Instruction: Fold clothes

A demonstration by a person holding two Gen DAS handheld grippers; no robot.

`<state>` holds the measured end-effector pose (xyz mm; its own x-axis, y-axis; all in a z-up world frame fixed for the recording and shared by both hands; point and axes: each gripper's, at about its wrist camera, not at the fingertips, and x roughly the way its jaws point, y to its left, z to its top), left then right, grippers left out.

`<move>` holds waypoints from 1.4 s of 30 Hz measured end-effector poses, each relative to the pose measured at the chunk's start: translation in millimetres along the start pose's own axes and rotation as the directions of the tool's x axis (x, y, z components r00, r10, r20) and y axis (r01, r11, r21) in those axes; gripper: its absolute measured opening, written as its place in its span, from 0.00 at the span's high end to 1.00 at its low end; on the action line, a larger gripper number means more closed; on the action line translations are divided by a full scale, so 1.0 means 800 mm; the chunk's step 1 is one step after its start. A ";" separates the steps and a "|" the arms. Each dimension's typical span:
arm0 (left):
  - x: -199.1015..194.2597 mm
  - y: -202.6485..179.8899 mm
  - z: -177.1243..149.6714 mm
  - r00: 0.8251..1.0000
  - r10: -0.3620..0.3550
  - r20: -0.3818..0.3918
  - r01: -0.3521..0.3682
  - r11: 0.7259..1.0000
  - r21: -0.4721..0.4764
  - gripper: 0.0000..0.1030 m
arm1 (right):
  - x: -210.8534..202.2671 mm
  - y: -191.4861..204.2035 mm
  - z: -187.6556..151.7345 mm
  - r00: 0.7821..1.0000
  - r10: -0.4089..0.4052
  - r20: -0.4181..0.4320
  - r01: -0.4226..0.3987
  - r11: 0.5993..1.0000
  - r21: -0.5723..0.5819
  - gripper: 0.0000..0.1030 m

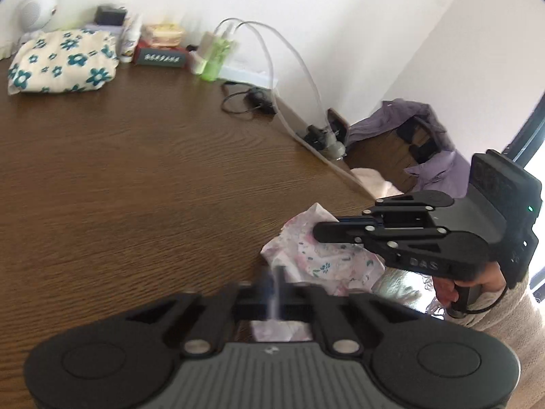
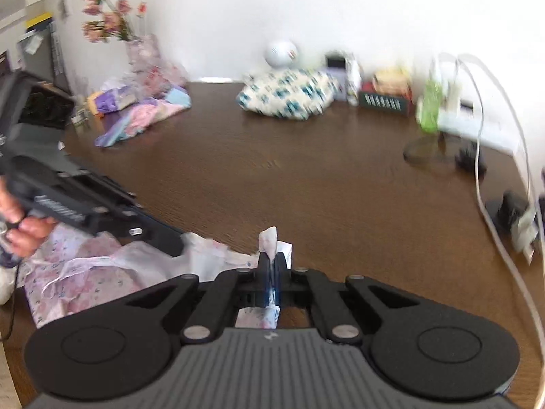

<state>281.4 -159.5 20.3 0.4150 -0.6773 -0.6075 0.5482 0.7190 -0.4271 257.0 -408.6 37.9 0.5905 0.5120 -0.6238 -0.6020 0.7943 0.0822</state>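
Observation:
A thin pink floral garment (image 1: 323, 262) lies crumpled at the near edge of the brown wooden table (image 1: 136, 187). My left gripper (image 1: 274, 269) is shut, and a strip of the garment runs between its blurred fingers. My right gripper (image 2: 269, 262) is shut on another part of the garment (image 2: 102, 272); a pinched tuft of cloth stands up above its fingertips. In the left wrist view the right gripper (image 1: 318, 231) comes in from the right over the cloth. In the right wrist view the left gripper (image 2: 175, 247) comes in from the left, tips on the cloth, held by a hand (image 2: 24, 231).
A folded cream cloth with teal flowers (image 1: 61, 63) lies at the far side. A pile of pastel clothes (image 2: 143, 112) and a flower vase (image 2: 112, 20) stand far left. Boxes, a green bottle (image 1: 214, 58) and cables (image 1: 252, 99) line the wall. A purple garment (image 1: 425, 136) hangs beyond the table's right edge.

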 end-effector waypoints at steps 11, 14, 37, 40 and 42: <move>-0.072 -0.106 -0.113 0.997 -0.068 0.018 0.047 0.836 0.547 0.99 | -0.084 0.188 -0.091 0.983 -0.181 -0.016 0.117 0.696 -0.709 0.98; -0.059 -0.118 -0.130 0.999 -0.036 -0.018 0.040 0.818 0.574 0.94 | -0.076 0.205 -0.117 0.966 -0.259 -0.012 0.156 0.618 -0.770 0.98; -0.013 0.006 -0.026 0.996 -0.086 -0.019 0.085 0.995 -0.049 0.99 | -0.032 0.197 -0.161 0.864 -0.404 0.302 0.409 0.212 -0.887 0.97; -0.016 -0.021 -0.046 0.989 -0.133 -0.057 0.138 0.987 0.088 0.99 | -0.046 0.197 -0.149 0.886 -0.384 0.259 0.401 0.355 -0.844 0.93; -0.017 -0.045 -0.063 0.989 -0.115 -0.091 0.131 0.972 0.197 0.98 | -0.060 0.187 -0.131 0.907 -0.357 0.225 0.390 0.506 -0.769 0.91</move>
<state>219.1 -168.4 10.2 0.2818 -0.7385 -0.6126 0.7301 0.5793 -0.3625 82.5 -348.7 -1.2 0.8711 0.2543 -0.4201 -0.4879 0.3501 -0.7996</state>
